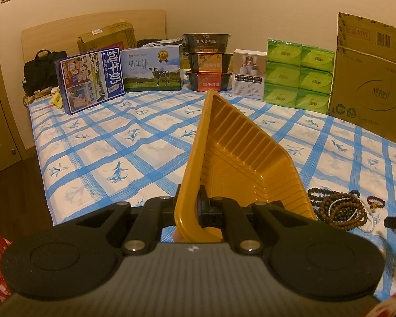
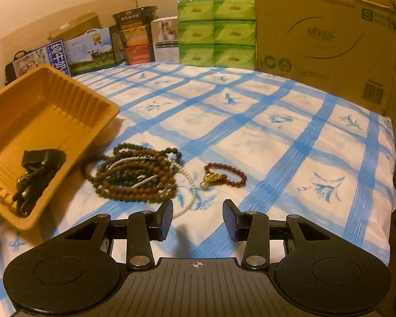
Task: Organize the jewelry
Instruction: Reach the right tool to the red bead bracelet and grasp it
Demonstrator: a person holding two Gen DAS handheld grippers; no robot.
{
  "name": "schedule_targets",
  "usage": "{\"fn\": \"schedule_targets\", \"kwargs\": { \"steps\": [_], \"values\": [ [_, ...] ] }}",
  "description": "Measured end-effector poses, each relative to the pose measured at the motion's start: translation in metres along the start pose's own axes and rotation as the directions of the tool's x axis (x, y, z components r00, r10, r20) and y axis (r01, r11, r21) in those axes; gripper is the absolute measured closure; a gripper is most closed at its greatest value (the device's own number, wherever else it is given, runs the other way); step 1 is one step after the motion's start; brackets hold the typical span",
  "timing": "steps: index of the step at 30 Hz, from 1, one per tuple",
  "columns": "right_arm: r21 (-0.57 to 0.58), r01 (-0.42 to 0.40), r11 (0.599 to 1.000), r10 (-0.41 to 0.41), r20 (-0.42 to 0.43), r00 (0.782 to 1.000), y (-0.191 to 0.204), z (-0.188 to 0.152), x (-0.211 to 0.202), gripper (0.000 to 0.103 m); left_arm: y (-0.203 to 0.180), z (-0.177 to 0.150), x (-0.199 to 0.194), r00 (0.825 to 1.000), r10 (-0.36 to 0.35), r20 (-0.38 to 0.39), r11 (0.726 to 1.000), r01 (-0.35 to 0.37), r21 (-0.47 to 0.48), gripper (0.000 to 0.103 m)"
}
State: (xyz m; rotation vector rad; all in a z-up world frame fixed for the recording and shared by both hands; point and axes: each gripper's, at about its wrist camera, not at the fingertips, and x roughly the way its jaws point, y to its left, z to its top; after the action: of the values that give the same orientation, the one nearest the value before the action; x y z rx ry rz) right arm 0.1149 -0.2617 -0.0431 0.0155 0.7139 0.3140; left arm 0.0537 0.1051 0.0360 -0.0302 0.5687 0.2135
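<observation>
Left wrist view: the left hand-held gripper (image 1: 199,207) is clamped on the near rim of a ribbed orange plastic tray (image 1: 232,155), which tilts up over the bed with its blue-and-white checked sheet (image 1: 113,142). From the right wrist view, the right hand-held gripper (image 2: 197,218) stands partly open with nothing between its pads, poised just short of the jewelry. A tangled heap of brown and dark bead necklaces with a white pearl strand (image 2: 134,174) lies on the sheet just beside the tray. A small red bead bracelet with a gold charm (image 2: 224,177) rests near it, apart. Something dark (image 2: 37,174) already sits in the tray; I cannot tell what.
</observation>
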Motion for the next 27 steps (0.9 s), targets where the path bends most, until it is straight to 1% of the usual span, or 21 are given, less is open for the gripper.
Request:
{"fn": "schedule_targets", "kwargs": {
  "steps": [8,15,19,23,25,26,27],
  "values": [
    [-0.018,0.055,0.998,-0.055,0.009,0.998,-0.014,0.016,0.021,0.061,0.0,0.0,0.0,1.0,0.0,0.0,1.0,0.0,0.0,0.096],
    [-0.016,0.036,0.999,-0.036,-0.005,0.999,-0.017,0.026,0.04,0.061,-0.002,0.001,0.0,1.0,0.0,0.001,1.0,0.0,0.003,0.096],
    [-0.05,0.032,0.998,-0.033,-0.02,0.999,-0.011,0.026,0.052,0.061,-0.002,0.001,0.0,1.0,0.0,-0.001,1.0,0.0,0.002,0.097],
    [-0.042,0.037,0.998,-0.038,-0.027,0.999,-0.011,0.025,0.059,0.061,-0.002,0.0,0.0,1.0,0.001,0.0,1.0,-0.001,0.0,0.097],
    [-0.042,0.036,0.998,-0.037,-0.025,0.999,-0.011,0.025,0.06,0.068,-0.002,0.001,0.0,1.0,0.002,0.0,1.0,-0.002,0.001,0.097],
    [-0.044,0.032,0.999,-0.033,-0.025,0.999,-0.011,0.025,0.06,0.077,-0.002,0.0,0.0,1.0,0.001,0.0,1.0,-0.001,0.001,0.097],
    [-0.047,0.029,0.998,-0.03,-0.025,0.999,-0.011,0.025,0.06,0.077,-0.002,0.0,0.0,1.0,0.001,0.0,1.0,-0.001,0.001,0.097]
  ]
}}
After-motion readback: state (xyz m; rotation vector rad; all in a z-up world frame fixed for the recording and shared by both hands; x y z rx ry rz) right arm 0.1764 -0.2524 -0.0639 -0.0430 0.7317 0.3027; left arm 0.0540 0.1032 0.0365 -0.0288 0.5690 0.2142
